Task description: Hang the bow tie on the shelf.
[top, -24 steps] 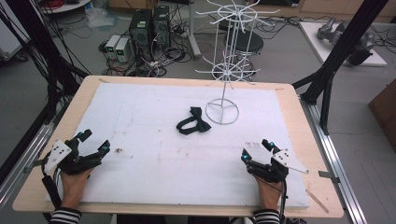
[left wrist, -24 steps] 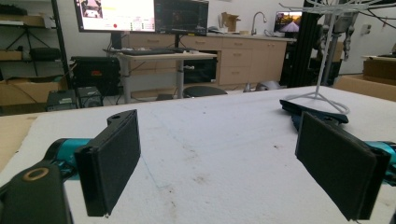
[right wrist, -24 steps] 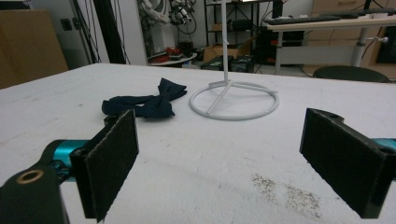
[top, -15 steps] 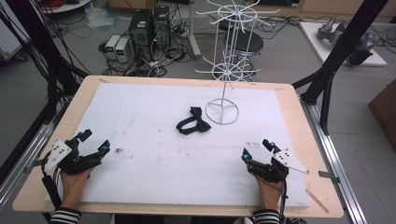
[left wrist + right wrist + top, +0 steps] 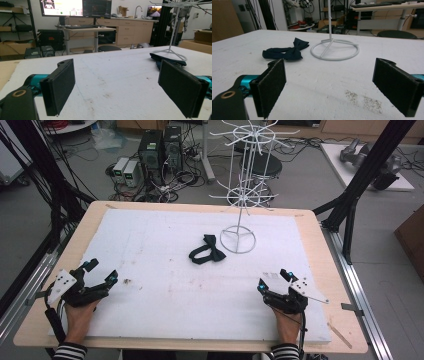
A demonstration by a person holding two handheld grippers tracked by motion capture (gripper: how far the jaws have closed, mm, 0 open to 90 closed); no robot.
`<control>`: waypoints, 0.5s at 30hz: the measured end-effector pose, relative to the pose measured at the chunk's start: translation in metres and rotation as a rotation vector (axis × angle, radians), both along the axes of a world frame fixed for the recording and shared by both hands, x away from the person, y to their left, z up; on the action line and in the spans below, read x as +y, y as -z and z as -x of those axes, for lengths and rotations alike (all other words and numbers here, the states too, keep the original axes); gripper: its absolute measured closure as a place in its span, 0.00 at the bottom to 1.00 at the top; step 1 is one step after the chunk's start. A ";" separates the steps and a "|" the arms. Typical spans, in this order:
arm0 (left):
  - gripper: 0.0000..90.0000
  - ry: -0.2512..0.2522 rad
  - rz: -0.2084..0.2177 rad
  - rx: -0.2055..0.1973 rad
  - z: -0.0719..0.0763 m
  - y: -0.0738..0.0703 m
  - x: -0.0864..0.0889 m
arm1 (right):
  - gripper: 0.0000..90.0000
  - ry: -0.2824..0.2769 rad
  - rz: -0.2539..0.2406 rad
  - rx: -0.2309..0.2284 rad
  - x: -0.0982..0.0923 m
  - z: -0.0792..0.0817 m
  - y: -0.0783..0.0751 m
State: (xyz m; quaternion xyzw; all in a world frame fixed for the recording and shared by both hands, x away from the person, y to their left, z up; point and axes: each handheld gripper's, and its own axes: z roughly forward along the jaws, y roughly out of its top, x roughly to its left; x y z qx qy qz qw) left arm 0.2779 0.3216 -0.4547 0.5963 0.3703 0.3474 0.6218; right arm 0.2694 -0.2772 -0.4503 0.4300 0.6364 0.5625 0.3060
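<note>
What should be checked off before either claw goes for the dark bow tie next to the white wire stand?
1. Left claw open with nothing between its black pads: ok.
2. Right claw open with nothing between its pads: ok.
3. Dark fabric bow tie lying free on the white foam board, touched by neither claw: ok.
4. Bow tie apart from the round base of the white wire stand: close beside it; the right gripper view shows a narrow gap, ok.
5. Bare board between both claws and the bow tie: ok, only faint specks.
6. Strap lying flat or looped under the bow: cannot tell.
</note>
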 end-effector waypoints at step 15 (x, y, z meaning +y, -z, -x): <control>0.16 -0.001 -0.004 0.000 0.000 0.000 0.000 | 0.12 -0.033 0.033 0.036 0.008 -0.006 -0.010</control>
